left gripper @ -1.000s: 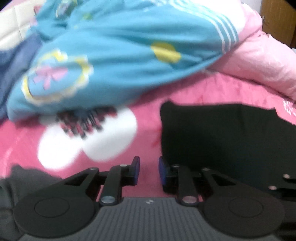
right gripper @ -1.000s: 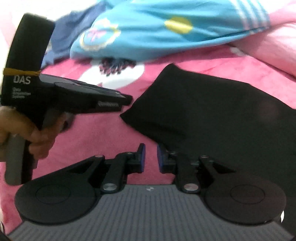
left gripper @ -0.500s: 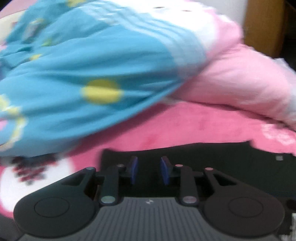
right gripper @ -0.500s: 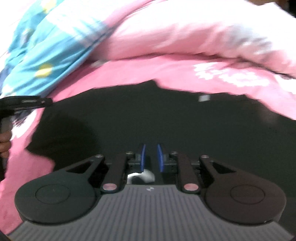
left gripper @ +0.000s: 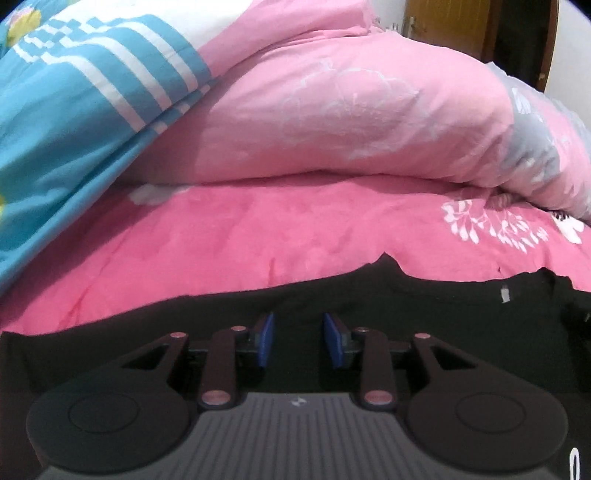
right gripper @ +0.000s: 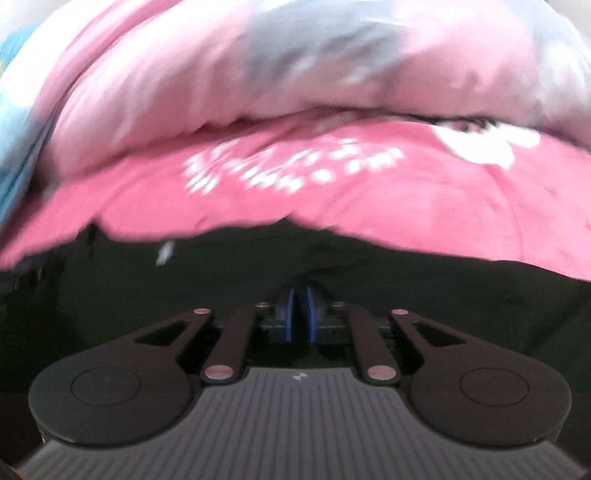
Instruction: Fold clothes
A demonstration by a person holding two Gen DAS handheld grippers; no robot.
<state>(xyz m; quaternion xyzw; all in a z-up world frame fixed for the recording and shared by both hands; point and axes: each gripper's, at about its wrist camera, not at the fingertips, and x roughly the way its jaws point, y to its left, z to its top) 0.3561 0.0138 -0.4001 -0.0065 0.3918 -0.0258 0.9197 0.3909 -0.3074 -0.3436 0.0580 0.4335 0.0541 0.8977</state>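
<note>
While the left gripper point(left gripper: 297, 341) hangs low over the black garment point(left gripper: 424, 306), its two blue pads point(left gripper: 265, 339) stand well apart and hold nothing between them. Under and around them is only the dark cloth, which lies flat on the pink bedsheet point(left gripper: 240, 240). A small pale tag point(left gripper: 504, 295) sits near the far edge of the garment, to the right of the gripper.

With the right gripper point(right gripper: 300, 314) the picture is less sharp. Its blue pads point(right gripper: 290, 314) are drawn close, with only a narrow slit between them, and a low ridge of black cloth rises just at their tips — but I cannot tell if the cloth is really pinched or only lies beside them. The black garment point(right gripper: 461, 295) fills the near part of this view too, and the pale tag point(right gripper: 165, 253) shows at the left.

Beyond the garment's uneven far edge the pink bedsheet point(right gripper: 424, 206) goes on, with white flower prints on it. Farther back a light pink quilt point(left gripper: 351, 110) is heaped on the bed, partly grey at its right end. At the left a blue blanket with white stripes point(left gripper: 92, 92) lies against the quilt — and behind all, at the top right, a wooden door point(left gripper: 450, 26).
</note>
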